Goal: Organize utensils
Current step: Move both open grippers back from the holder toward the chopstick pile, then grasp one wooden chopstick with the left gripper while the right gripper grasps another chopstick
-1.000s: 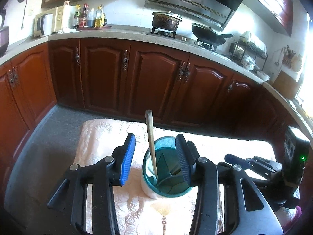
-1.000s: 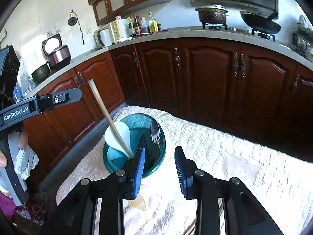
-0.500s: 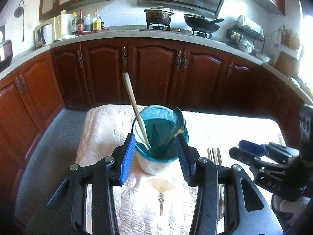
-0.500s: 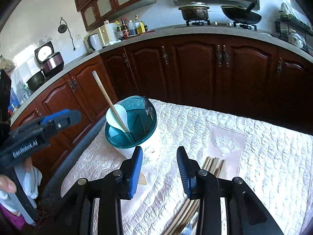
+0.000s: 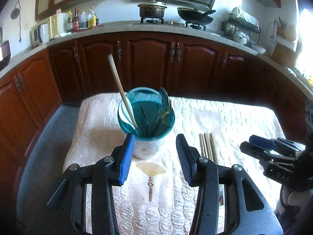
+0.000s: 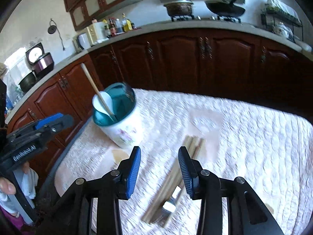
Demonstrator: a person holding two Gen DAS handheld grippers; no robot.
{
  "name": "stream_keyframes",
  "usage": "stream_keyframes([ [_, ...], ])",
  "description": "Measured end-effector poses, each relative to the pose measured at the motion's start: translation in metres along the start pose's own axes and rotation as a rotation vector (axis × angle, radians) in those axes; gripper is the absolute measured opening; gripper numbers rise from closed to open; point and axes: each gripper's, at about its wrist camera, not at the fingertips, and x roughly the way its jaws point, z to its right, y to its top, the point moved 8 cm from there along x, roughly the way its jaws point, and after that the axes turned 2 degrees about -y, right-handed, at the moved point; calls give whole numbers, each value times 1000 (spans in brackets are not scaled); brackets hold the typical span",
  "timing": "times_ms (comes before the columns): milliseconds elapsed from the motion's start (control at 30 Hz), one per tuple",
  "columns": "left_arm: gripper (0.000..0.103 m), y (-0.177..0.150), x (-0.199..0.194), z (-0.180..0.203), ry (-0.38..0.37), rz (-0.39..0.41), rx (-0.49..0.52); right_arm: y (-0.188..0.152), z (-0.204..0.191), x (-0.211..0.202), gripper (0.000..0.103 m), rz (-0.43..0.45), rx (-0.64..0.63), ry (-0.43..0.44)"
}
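"GenRobot.AI" marks the left gripper (image 6: 42, 126); the right gripper (image 6: 159, 156) has just been widening; both gape, empty. One teal-rimmed white utensil holder (image 5: 145, 121) stands left of the wooden chopsticks (image 5: 208, 146).

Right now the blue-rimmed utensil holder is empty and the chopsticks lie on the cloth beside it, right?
Not quite. The utensil holder is not empty: the left wrist view shows a wooden-handled spoon and a fork standing in it. The chopsticks do lie on the cloth beside it.
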Motion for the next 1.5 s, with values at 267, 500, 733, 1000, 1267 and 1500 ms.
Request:
stream_keyframes([
  [267, 43, -28, 20, 3, -20, -83, -24, -47, 46, 61, 33, -163, 105, -37],
  [500, 43, -45, 34, 11, -28, -138, 1, -50, 44, 115, 33, -254, 96, -58],
  [733, 43, -52, 47, 17, -43, -179, 12, -48, 50, 125, 33, -256, 79, -95],
  [1000, 43, -61, 80, 51, -138, -243, 40, -73, 117, 78, 33, -256, 173, -167],
  [1267, 33, -72, 133, 105, -246, -358, 83, -64, 128, 39, 33, -186, 214, -133],
  [1500, 20, -89, 168, 112, -233, -443, 55, -54, 126, 17, 33, -162, 203, -95],
])
